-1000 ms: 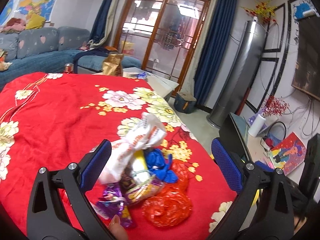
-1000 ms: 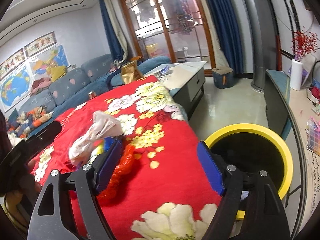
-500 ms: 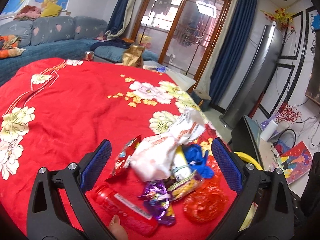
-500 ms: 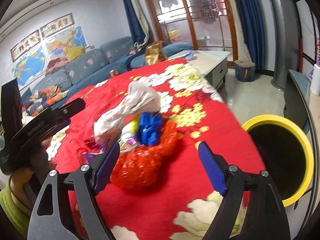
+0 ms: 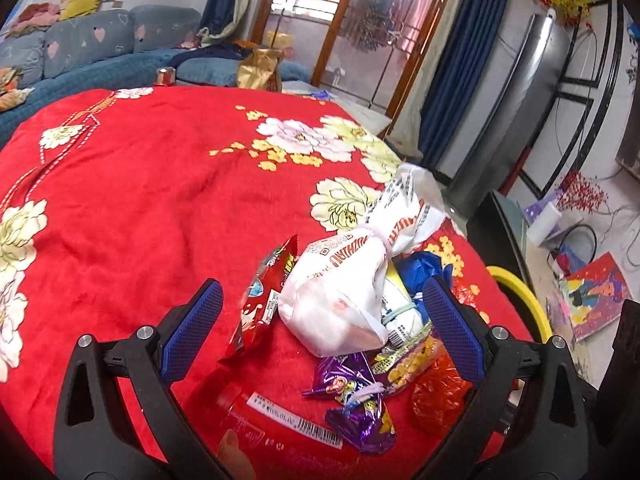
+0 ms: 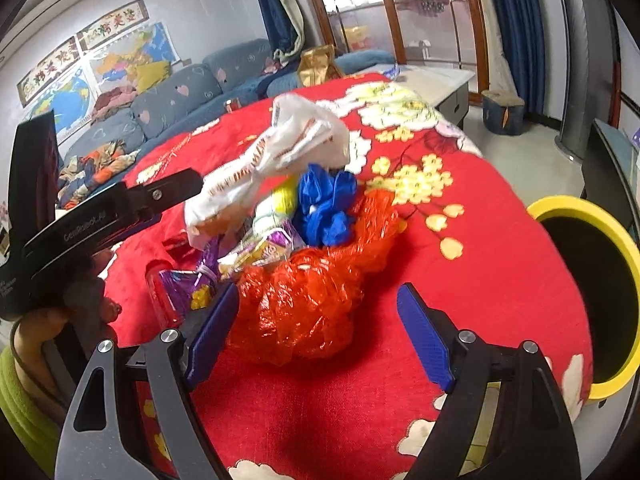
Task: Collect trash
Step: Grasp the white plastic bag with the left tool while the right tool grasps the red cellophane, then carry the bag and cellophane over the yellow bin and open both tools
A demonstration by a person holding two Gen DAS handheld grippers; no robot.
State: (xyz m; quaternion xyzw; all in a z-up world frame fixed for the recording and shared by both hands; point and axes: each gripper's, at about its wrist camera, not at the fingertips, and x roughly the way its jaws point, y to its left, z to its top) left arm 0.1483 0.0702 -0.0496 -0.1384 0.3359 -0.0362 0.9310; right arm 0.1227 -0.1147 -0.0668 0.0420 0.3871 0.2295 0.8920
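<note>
Red tablecloth (image 5: 140, 184) showing white and yellow flowers; on it, white bag (image 5: 352, 280) showing red lettering; beside the bag, blue wad (image 6: 326, 204), orange-red mesh (image 6: 316, 300), purple wrapper (image 5: 356, 408); yellow-rimmed black bin (image 6: 592, 292) standing beside the cloth.

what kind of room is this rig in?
Most likely a home living room: a blue sofa under wall maps, glass doors with blue curtains, and a table under a red floral cloth.

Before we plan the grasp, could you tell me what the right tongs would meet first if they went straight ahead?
Probably the crumpled red plastic bag, lying between the open right tongs; depth is uncertain.
</note>
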